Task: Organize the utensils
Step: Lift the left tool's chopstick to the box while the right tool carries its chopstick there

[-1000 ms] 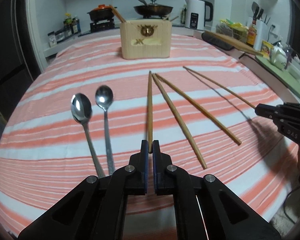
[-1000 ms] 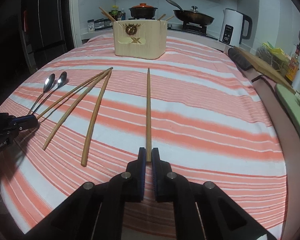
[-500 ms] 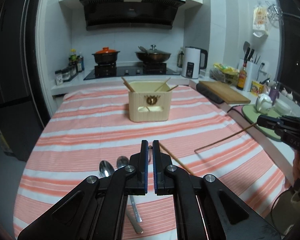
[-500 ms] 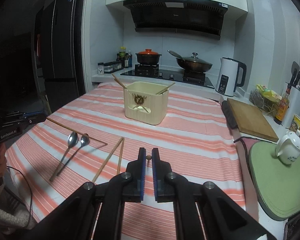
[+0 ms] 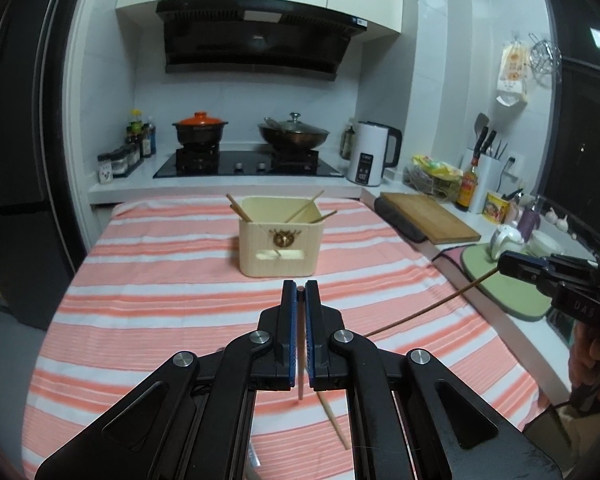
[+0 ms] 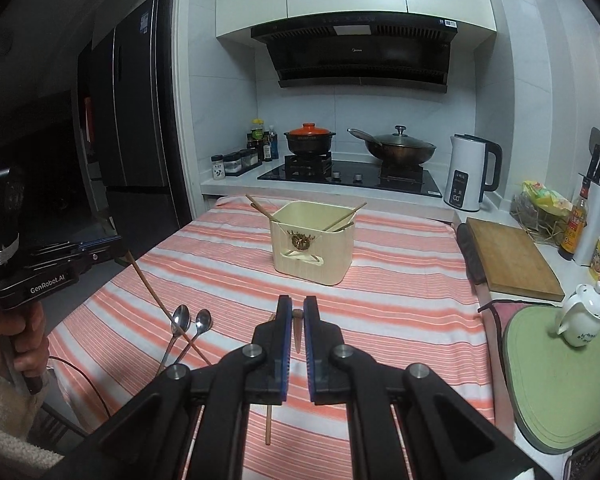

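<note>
Each tool is closed on one chopstick, gripped near its thick end so the thin end hangs down for dropping in. The left tool (image 5: 299, 292) pinches its chopstick (image 5: 300, 364) above the striped bench (image 5: 160, 312); the right tool (image 6: 294, 304) pinches another chopstick (image 6: 297, 330). Ahead of both stands the cream holder (image 5: 281, 248), already carrying chopsticks. Two spoons (image 6: 188, 326) lie left of the right tool.

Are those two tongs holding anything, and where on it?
Yes. Left tongs and right tongs each pinch one chopstick near its thick end.
</note>
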